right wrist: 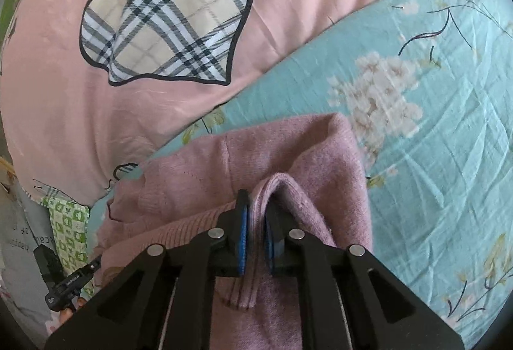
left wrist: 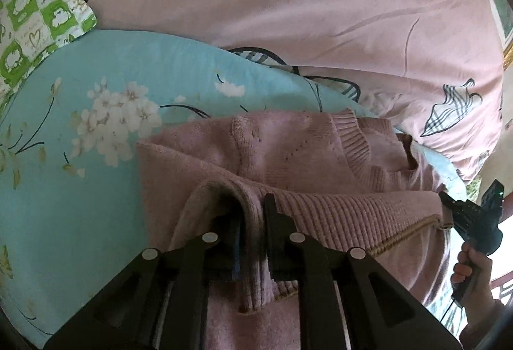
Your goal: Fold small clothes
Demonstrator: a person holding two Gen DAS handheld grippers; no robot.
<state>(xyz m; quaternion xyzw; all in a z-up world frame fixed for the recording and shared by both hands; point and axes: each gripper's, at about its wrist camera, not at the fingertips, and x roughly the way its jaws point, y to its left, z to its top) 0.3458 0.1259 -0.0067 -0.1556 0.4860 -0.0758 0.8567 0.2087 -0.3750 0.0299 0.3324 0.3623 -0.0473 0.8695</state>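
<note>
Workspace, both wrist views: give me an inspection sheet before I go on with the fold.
Surface: turquoise floral bedsheet, wrinkled.
Job's things: pink knitted sweater lying on the sheet, its ribbed hem lifted between both claws.
Clutter: pink quilt with plaid hearts behind; green-and-white patterned pillow.
Grippers: left claw pinches a fold of the hem; right claw pinches another fold between blue pads.
Cables: thin dark cable below the right hand.
Surroundings: nothing else clear.
</note>
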